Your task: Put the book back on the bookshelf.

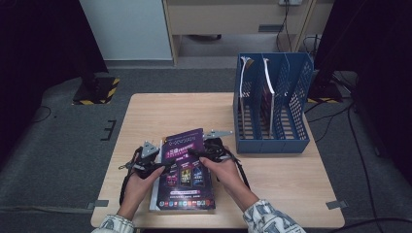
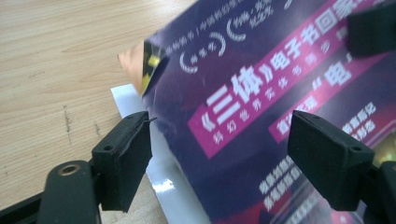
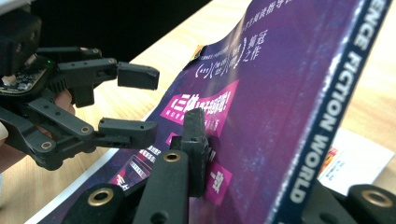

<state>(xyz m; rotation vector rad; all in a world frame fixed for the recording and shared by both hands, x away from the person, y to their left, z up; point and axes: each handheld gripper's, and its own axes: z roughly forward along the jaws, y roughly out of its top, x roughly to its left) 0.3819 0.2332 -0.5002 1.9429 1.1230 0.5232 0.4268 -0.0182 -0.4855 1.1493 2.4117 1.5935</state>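
**Right jaws clamp the book's spine edge**

The right gripper has its jaws pinched on the purple book, raising that edge off the table. The left gripper stands open across from it, jaws straddling the cover without pressing. Beyond both waits the blue file rack, likely the book's destination.
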